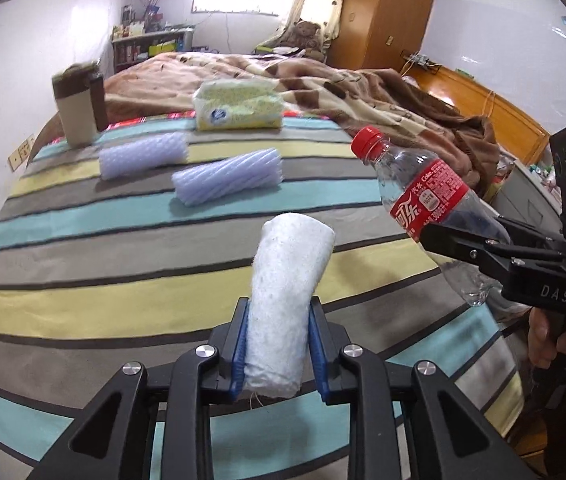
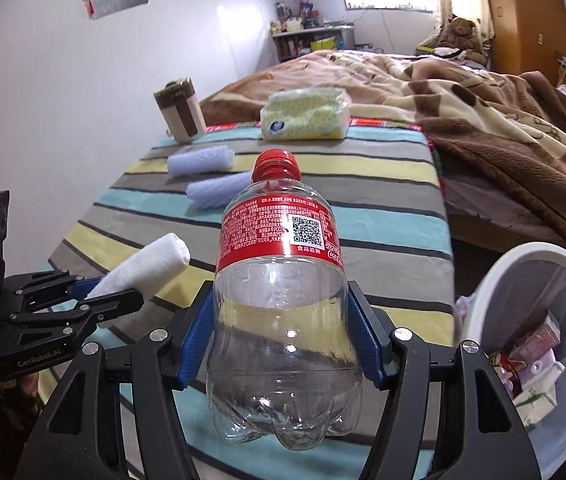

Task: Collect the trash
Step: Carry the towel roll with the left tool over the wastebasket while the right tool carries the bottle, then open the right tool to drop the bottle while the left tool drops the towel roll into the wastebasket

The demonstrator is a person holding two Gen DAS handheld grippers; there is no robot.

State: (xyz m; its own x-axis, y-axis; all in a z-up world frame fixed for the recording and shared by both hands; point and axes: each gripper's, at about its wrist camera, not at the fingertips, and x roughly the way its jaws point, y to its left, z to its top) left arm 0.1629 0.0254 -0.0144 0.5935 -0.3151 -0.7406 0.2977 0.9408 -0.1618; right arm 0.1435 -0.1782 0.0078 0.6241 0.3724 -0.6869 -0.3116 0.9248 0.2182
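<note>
My left gripper (image 1: 279, 340) is shut on a white rolled cloth wad (image 1: 287, 288) and holds it above the striped table cover (image 1: 123, 240); the wad also shows in the right wrist view (image 2: 143, 268). My right gripper (image 2: 281, 340) is shut on an empty clear Coca-Cola bottle (image 2: 283, 300) with a red cap and label, held above the table; the bottle also shows in the left wrist view (image 1: 431, 200). Two pale blue foam rolls (image 1: 229, 176) (image 1: 143, 156) lie on the cover farther back.
A white trash bin (image 2: 539, 264) with cartons inside stands at lower right beside the table. A tissue pack (image 1: 239, 106) and a beige-brown cup (image 1: 77, 106) sit at the table's far edge. A bed with a brown blanket (image 1: 363, 92) lies behind.
</note>
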